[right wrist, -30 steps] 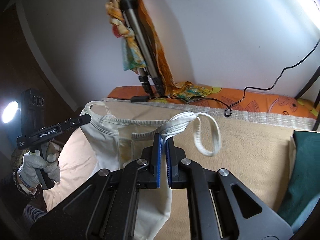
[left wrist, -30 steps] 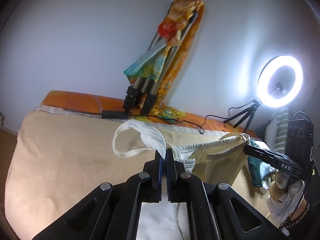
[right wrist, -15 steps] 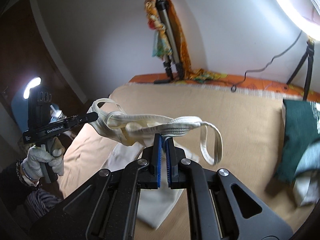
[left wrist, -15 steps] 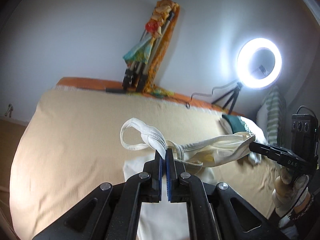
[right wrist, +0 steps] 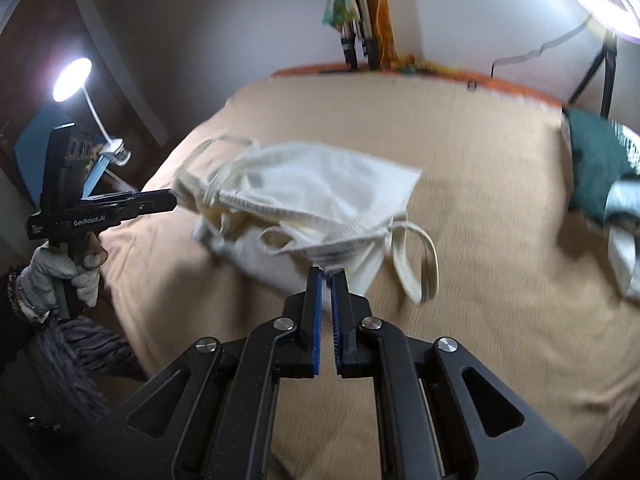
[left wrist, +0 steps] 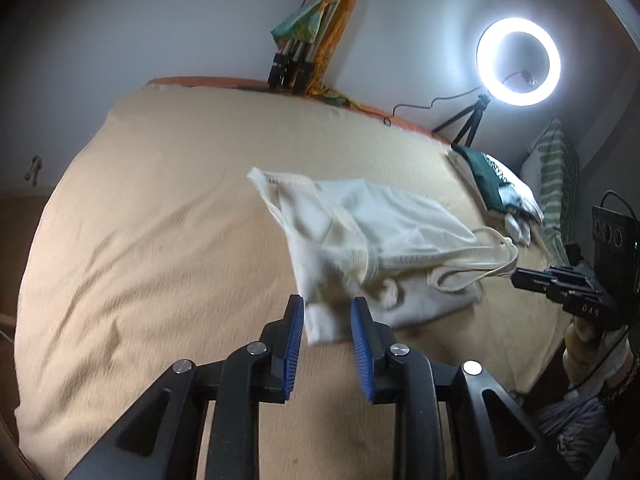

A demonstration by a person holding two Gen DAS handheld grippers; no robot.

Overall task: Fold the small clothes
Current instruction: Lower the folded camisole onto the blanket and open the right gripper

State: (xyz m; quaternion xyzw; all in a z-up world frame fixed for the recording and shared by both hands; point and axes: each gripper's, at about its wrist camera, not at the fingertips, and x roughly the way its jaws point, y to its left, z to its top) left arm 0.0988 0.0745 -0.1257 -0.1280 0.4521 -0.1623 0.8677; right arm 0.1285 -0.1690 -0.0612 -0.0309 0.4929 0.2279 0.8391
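Left wrist: left gripper (left wrist: 326,334) fingers just opened; right gripper (right wrist: 328,280) clamps undershirt (right wrist: 320,196).

My cream cotton vest (left wrist: 372,240) lies on the tan blanket (left wrist: 160,240). At one o'clock beyond it sits a dark green folded cloth (left wrist: 486,178), the glowing ring lamp (left wrist: 518,60) behind; at twelve, a cloth-draped tripod (left wrist: 308,32) against the wall.

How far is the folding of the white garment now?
Done: the white garment is doubled over on the beige blanket. In hand: the left gripper has just been opening, cloth between its pads unpressed; the right gripper pinches a strap. Left: release, fold smaller, then the dark green garment.
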